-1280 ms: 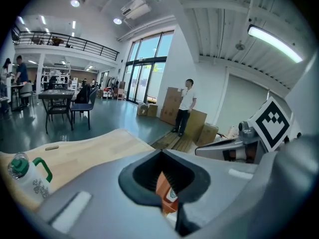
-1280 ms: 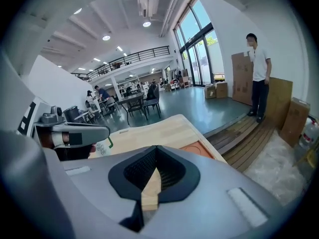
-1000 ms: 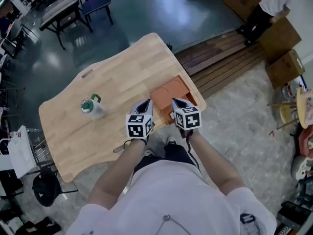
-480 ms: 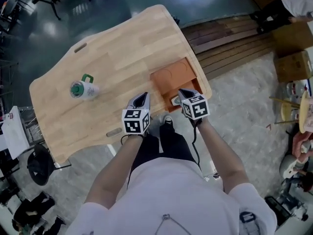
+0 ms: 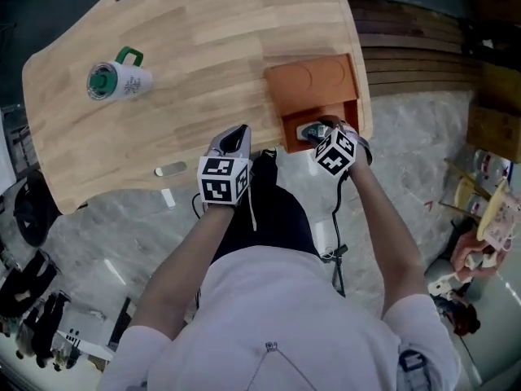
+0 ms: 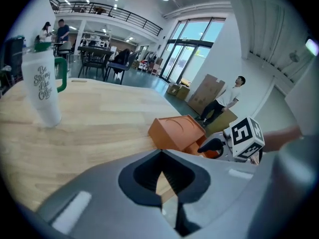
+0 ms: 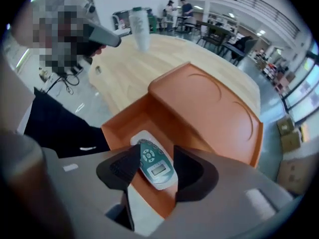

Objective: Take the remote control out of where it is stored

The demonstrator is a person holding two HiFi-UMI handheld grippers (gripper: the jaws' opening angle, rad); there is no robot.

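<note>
Two grippers hang over the near edge of the table (image 5: 203, 39), one in each of the person's hands. Far out at 10 o'clock on the wood stands a white cup (image 5: 118, 80) with a green lid and handle. The head view squashes it from above, while the left gripper view shows it upright with dark lettering on its side.

At 6 o'clock of the tabletop the left gripper (image 5: 234, 133) sits above the table edge, its fingers closed tip to tip with nothing between them. Its own view looks across to the orange box (image 5: 313, 84) and the marker cube of the other gripper, but the box hides what is inside.

That box lies at 4 o'clock on the table, and its drawer (image 7: 127, 121) is pulled out toward 6 o'clock, past the table edge. The right gripper (image 5: 316, 131) reaches down into the drawer, fingers apart.

Only the right gripper view gives the remote (image 7: 152, 166) clearly. It is white with a teal face and lies flat, face up, on the drawer floor. Its long axis runs from 11 to 5 o'clock in that view, with the buttons toward 11 and the little screen toward 5. The fingers stand on either side of its button end, and I cannot tell whether they touch it. From the head view the gripper covers nearly all of it.
</note>
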